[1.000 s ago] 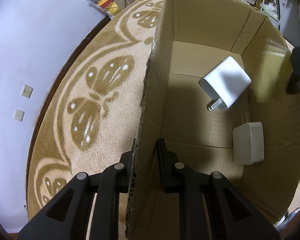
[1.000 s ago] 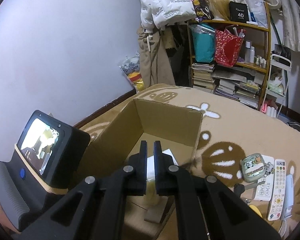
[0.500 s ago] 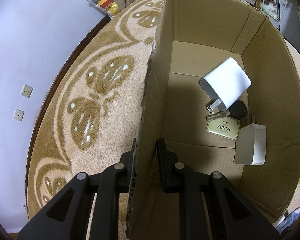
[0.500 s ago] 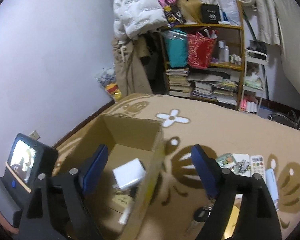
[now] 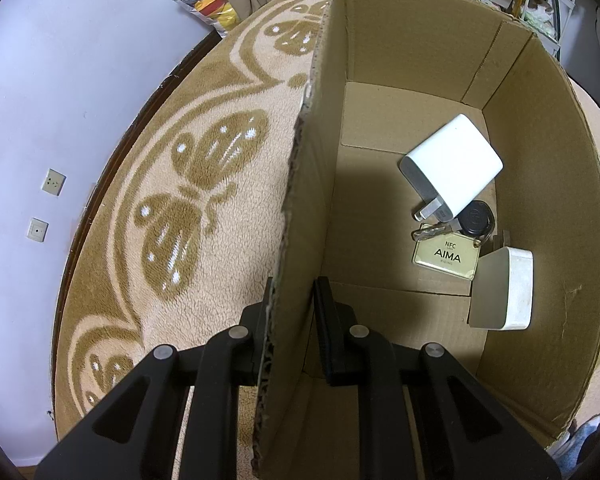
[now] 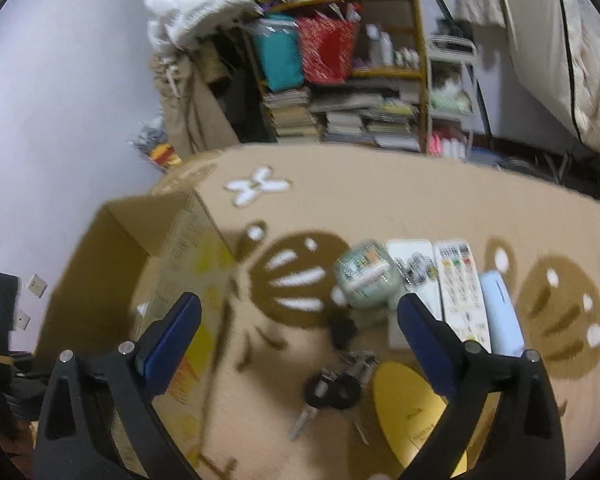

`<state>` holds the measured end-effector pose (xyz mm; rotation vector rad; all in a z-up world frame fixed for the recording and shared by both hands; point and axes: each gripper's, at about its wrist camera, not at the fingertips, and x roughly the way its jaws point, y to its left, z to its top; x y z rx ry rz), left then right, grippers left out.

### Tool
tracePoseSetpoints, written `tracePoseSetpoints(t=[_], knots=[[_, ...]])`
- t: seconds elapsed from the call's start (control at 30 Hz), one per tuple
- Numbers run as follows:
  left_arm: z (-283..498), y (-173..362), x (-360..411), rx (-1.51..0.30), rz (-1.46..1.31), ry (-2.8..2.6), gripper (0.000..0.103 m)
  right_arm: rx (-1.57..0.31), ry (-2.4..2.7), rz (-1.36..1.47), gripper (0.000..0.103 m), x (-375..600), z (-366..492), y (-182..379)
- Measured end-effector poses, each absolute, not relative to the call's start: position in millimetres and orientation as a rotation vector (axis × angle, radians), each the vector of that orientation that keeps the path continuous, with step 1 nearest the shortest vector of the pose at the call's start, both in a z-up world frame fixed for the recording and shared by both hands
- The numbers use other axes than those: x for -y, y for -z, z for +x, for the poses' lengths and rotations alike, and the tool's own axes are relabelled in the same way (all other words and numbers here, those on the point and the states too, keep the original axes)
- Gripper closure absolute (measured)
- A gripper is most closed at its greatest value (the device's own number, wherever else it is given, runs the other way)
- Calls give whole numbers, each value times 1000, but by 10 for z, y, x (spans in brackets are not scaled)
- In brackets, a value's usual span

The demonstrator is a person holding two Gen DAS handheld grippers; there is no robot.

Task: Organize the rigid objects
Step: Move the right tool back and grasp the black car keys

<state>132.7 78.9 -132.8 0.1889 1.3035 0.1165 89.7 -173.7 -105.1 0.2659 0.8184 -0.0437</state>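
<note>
While the near wall of the cardboard box point(image 5: 300, 208) is pinched between the shut jaws of the left gripper point(image 5: 292, 300), one jaw outside and one inside, the box is kept standing on the patterned rug point(image 5: 204, 200). On the box floor a white charger point(image 5: 452, 166) is seen lying with its prongs toward the camera. Just below it a black key fob point(image 5: 476, 218) and a yellowish tag marked AIMA point(image 5: 446, 256) are found touching each other, and a white rectangular case point(image 5: 504, 290) is leaned against the right wall beside the tag.

In the blurred right wrist view, the jaws of the right gripper point(image 6: 300, 316) have just been opening and are spread wide, with nothing gripped between them. Beneath them, on the rug, a bunch of keys point(image 6: 332, 390) with black heads is seen next to a yellow disc point(image 6: 412, 404). Farther off, a small green patterned case point(image 6: 366, 276), a white remote point(image 6: 460, 288) and a pale blue object point(image 6: 500, 312) are laid side by side. The box is visible at the left, apart from these things.
</note>
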Motion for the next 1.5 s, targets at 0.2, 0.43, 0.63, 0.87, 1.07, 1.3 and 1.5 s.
tracePoseSetpoints(t=[0.2, 0.43, 0.63, 0.87, 1.07, 1.3, 1.5], knots=[[1324, 1336, -790, -1303, 193, -116, 86, -910, 76, 308, 0, 1909, 911, 1330], [1324, 1339, -791, -1304, 193, -119, 86, -993, 30, 382, 7, 1963, 956, 1644], [1322, 1342, -808, -1306, 190, -116, 85, -1066, 26, 372, 18, 1912, 995, 1814], [1319, 1339, -815, -1305, 195, -116, 85, -1092, 15, 356, 34, 1843, 1038, 1893], [1319, 1344, -812, -1305, 202, -116, 85, -1111, 37, 314, 34, 1775, 1083, 1959], [1317, 1347, -822, -1306, 205, -116, 85, -1115, 47, 252, 34, 1700, 1094, 1984], [1317, 1351, -821, -1306, 207, -116, 85, -1112, 65, 218, 39, 1654, 1083, 1977]])
